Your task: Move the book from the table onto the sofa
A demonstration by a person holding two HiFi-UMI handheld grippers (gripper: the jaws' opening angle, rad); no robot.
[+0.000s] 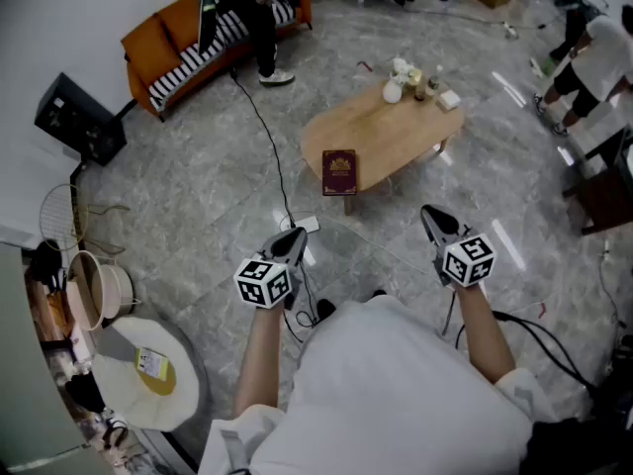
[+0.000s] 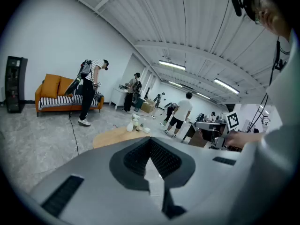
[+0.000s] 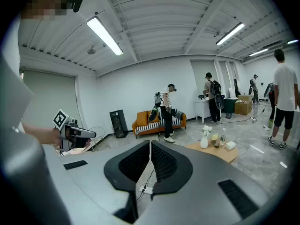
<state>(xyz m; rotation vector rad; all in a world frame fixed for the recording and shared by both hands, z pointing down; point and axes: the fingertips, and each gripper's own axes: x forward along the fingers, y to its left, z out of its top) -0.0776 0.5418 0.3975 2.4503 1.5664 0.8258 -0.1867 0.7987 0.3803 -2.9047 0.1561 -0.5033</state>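
1. Well, both tools are up in front of the person and nowhere near the work. The left gripper [image 1: 293, 236] has its jaws pressed together with nothing between them, and the right gripper [image 1: 431, 218] is likewise closed and empty.
2. The book [image 1: 339, 171] lies flat at the near end of the wooden table [image 1: 396, 127], right by the rim and well apart from both grippers.
3. So the step in hand, as I read it, is the approach: walk in, then spread one pair of jaws before reaching.
4. That rim position helps. Come in low from the near side and pinch across the whole thickness of the book, not just the cover, or it may flap open on the lift.
5. Mind the cable [image 1: 265, 132] trailing over the floor on the way.
6. Over at the orange sofa [image 1: 158, 57], a person [image 1: 252, 13] stands just in front of the striped seat, so pick a free stretch of cushion for the drop.
7. And the book itself is closed and face up, with a dark red cover and a gold emblem in the middle. It looks slim and stiff enough to carry by one edge.
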